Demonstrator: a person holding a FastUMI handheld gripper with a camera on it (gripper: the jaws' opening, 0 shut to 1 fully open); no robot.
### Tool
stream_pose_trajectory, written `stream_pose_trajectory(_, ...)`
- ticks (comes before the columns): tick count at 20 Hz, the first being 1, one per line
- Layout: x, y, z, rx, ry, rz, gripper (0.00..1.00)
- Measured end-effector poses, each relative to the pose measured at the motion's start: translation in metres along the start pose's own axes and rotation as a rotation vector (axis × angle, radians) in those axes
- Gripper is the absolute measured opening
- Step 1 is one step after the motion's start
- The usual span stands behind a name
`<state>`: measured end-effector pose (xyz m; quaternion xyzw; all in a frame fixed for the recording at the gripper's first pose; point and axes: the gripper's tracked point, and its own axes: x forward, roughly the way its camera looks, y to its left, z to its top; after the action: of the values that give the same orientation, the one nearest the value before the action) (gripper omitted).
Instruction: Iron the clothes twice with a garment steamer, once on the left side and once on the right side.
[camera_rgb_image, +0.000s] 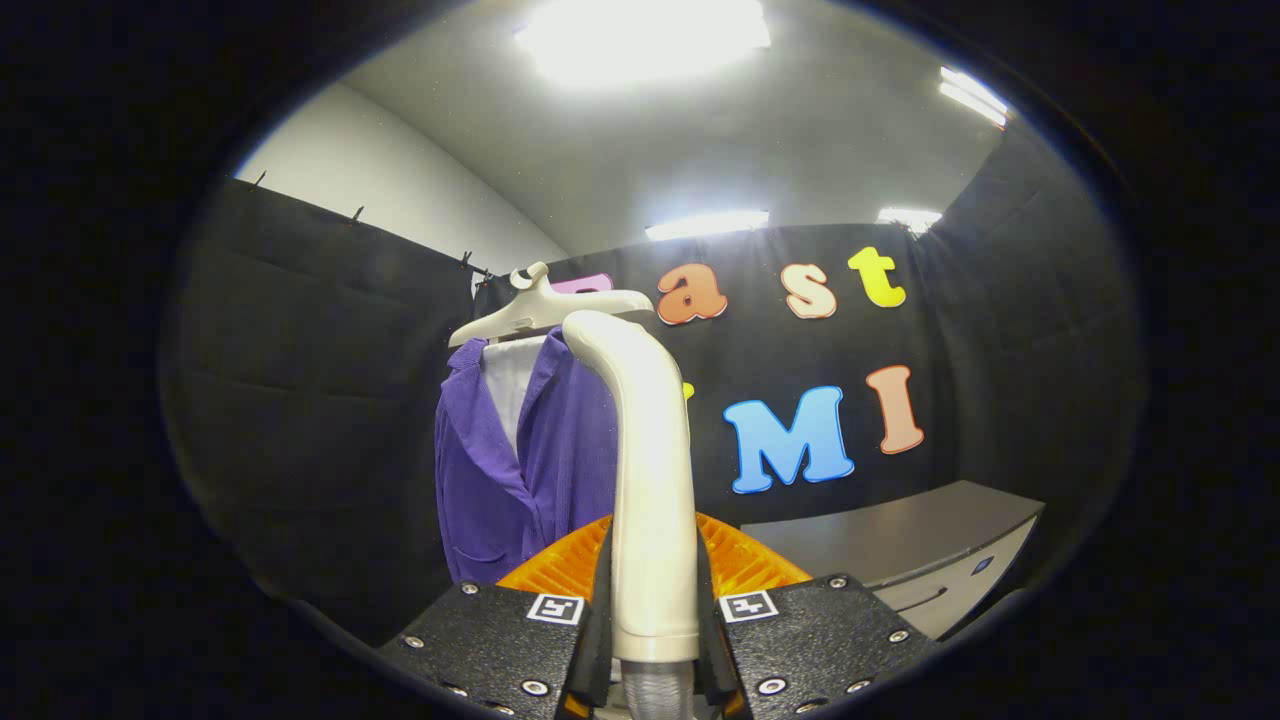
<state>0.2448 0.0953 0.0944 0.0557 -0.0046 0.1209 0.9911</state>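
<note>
My gripper (652, 600) is shut on the handle of a cream garment steamer (650, 470). The steamer stands upright between the two fingers, its head bent over to the left at the top. Both black fingers (500, 640) press on its lower handle, and a clear ribbed hose leaves its base. Beyond the fingers a purple jacket (520, 470) over a white shirt hangs on a white hanger (540, 305). The steamer head is near the jacket's right shoulder; whether it touches the cloth I cannot tell. The steamer hides the jacket's right part.
A grey table (900, 535) with a drawer front stands to the right beyond the fingers. Black cloth walls close the booth behind and at both sides. Bright ceiling lights are overhead.
</note>
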Motion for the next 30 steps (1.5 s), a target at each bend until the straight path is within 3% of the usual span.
stream_pose_trajectory(8,0.081,0.036,0.022,-0.089,-0.069,0.01,0.35)
stream_pose_trajectory(14,0.121,0.051,-0.02,-0.134,-0.012,0.01,0.35)
stream_pose_trajectory(21,0.117,0.038,-0.081,-0.211,0.011,-0.052,0.35)
stream_pose_trajectory(30,0.08,0.044,-0.17,-0.313,0.095,-0.05,0.35)
